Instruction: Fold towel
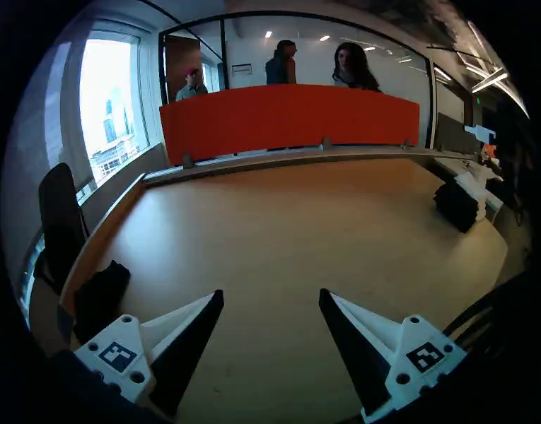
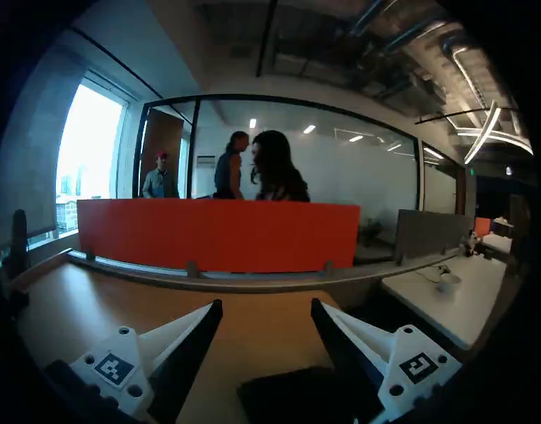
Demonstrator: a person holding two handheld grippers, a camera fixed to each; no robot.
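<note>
Fingers spread wide on the left gripper in the left gripper view, holding nothing, poised above the wooden table. Far off at the table's right edge, a stack of dark folded cloths with paler ones on top. At the left edge, a dark bundle just beside a black chair. Along the far side, an orange divider, with three people standing behind it and a bright window off to the left.

Over to the right gripper view: right gripper with fingers parted just as wide, also holding nothing. Low between those fingers, lying on the table, a dark towel; too shadowed to tell whether it touches the right-hand finger. Beyond, the orange divider again, people behind it, and off to the right a white desk carrying a small cup.
</note>
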